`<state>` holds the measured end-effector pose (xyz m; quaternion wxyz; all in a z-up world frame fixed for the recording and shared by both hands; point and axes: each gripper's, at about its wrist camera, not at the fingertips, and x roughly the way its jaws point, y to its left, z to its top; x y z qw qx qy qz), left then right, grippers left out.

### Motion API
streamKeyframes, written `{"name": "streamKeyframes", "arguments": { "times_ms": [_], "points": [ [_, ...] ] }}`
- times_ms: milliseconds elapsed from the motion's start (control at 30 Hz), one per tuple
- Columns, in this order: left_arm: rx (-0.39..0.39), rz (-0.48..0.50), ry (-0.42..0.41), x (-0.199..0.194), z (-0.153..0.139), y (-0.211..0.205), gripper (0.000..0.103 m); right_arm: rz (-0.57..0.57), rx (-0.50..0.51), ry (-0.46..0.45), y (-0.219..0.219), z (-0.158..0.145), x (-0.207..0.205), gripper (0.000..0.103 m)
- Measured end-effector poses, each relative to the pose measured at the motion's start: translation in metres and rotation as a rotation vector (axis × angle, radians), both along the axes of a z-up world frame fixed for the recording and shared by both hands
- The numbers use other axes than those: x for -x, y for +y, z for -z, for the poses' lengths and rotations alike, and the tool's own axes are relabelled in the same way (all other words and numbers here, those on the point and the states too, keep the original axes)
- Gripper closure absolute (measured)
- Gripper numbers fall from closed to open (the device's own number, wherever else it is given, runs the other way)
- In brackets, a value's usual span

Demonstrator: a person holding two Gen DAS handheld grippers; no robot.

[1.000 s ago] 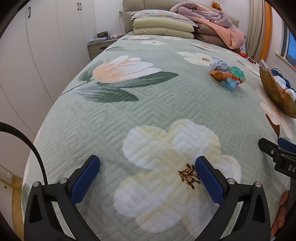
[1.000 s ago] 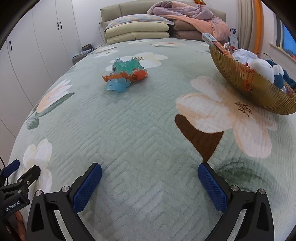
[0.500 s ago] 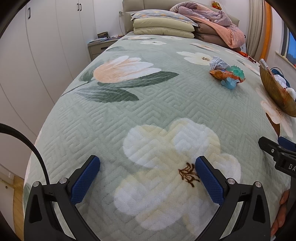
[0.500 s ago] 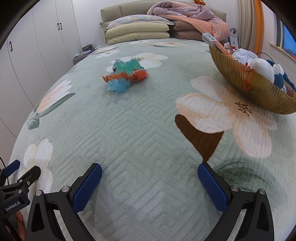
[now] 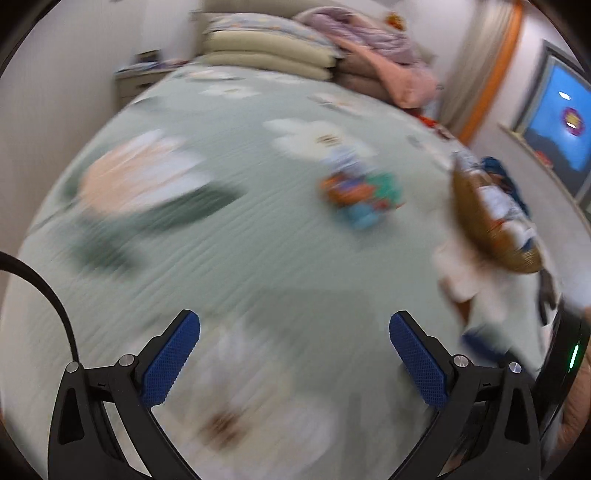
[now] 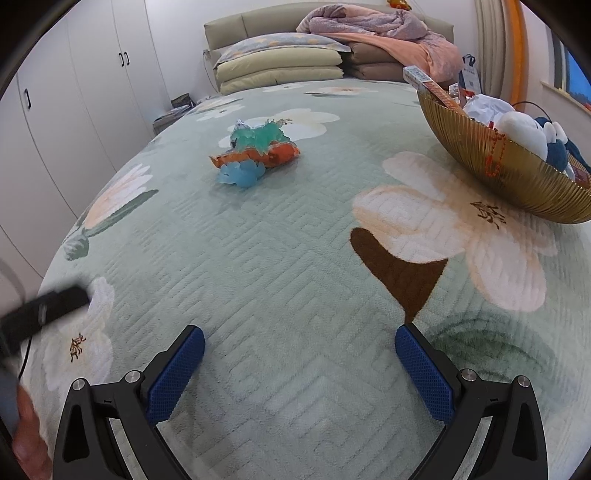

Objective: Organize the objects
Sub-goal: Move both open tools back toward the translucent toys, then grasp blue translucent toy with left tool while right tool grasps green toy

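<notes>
A small pile of toys lies on the green flowered bedspread (image 6: 280, 266): a teal spiky toy (image 6: 260, 136), an orange packet (image 6: 275, 156) and a light blue toy (image 6: 242, 174). The pile shows blurred in the left wrist view (image 5: 364, 195). A gold ribbed bowl (image 6: 495, 166) at the right holds a white and blue plush, boxes and a red bead string; it also shows in the left wrist view (image 5: 484, 225). My left gripper (image 5: 294, 343) is open and empty above the bedspread. My right gripper (image 6: 300, 360) is open and empty, well short of the pile.
Stacked pillows (image 6: 280, 62) and a pink quilt (image 6: 388, 33) lie at the headboard. White wardrobes (image 6: 74, 92) line the left wall. A nightstand (image 6: 173, 114) stands beside the bed. A window sill (image 6: 565, 96) is at the right.
My left gripper has swung up and to the right, blurring its view; the toy pile and bowl now sit nearer its centre. My right gripper has barely moved.
</notes>
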<state>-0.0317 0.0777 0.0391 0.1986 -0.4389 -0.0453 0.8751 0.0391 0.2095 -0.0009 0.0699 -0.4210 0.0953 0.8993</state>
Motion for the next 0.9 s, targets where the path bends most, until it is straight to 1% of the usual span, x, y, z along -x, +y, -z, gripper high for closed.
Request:
{"name": "streamKeyframes", "arguments": {
  "times_ms": [100, 200, 233, 267, 300, 333, 367, 400, 433, 467, 600, 667, 700, 733, 800, 833, 867, 900],
  "points": [
    [-0.019, 0.054, 0.009, 0.039, -0.007, 0.040, 0.000, -0.001, 0.013, 0.009, 0.001, 0.000, -0.001, 0.000],
    [0.036, 0.103, 0.009, 0.070, 0.002, 0.076, 0.001, -0.001, 0.026, 0.019, 0.003, 0.001, -0.002, 0.000],
    [0.062, 0.123, 0.006, 0.078, 0.008, 0.087, 0.008, -0.001, 0.029, 0.021, 0.003, 0.000, -0.002, 0.000],
    [0.087, 0.137, -0.007, 0.084, 0.014, 0.094, 0.027, -0.001, 0.031, 0.024, 0.003, 0.001, -0.002, 0.000],
    [0.092, 0.159, -0.030, 0.090, 0.023, 0.100, 0.040, -0.001, 0.031, 0.025, 0.003, 0.001, -0.002, 0.000],
    [0.084, 0.173, -0.046, 0.093, 0.027, 0.102, 0.059, -0.001, 0.030, 0.025, 0.002, 0.001, -0.002, 0.000],
    [0.086, 0.166, -0.033, 0.093, 0.029, 0.100, 0.067, -0.002, 0.026, 0.025, 0.002, 0.002, -0.001, 0.000],
    [0.071, 0.169, -0.010, 0.089, 0.028, 0.095, 0.069, -0.002, 0.023, 0.024, 0.001, 0.002, -0.001, 0.000],
    [0.029, 0.191, -0.014, 0.086, 0.026, 0.089, 0.069, -0.002, 0.020, 0.023, 0.000, 0.002, -0.001, 0.000],
    [0.006, 0.198, -0.010, 0.081, 0.023, 0.081, 0.069, -0.003, 0.018, 0.023, 0.000, 0.002, -0.001, 0.000],
    [0.039, 0.150, 0.015, 0.051, 0.014, 0.040, 0.069, -0.003, 0.034, 0.027, 0.003, 0.001, -0.002, 0.000],
    [0.040, 0.111, -0.019, 0.042, 0.017, 0.013, 0.069, -0.004, 0.038, 0.021, 0.002, 0.001, -0.002, 0.000],
    [0.011, 0.092, -0.041, 0.038, 0.020, -0.004, 0.069, -0.005, 0.037, 0.013, 0.001, 0.001, -0.002, 0.000],
    [-0.027, 0.073, -0.039, 0.032, 0.021, -0.020, 0.069, -0.008, 0.032, -0.006, 0.000, 0.000, -0.001, 0.000],
    [-0.042, 0.064, -0.016, 0.026, 0.023, -0.033, 0.069, -0.037, 0.023, -0.074, -0.003, -0.005, 0.007, 0.001],
    [-0.040, 0.067, 0.001, 0.022, 0.024, -0.034, 0.069, -0.050, 0.039, -0.084, 0.000, -0.009, 0.009, 0.005],
    [-0.020, 0.069, 0.016, 0.023, 0.025, -0.031, 0.069, -0.081, 0.065, -0.065, -0.001, -0.018, 0.013, 0.018],
    [0.006, 0.075, 0.026, 0.023, 0.026, -0.026, 0.069, -0.093, 0.060, -0.053, -0.002, -0.027, 0.019, 0.025]
  ]
}}
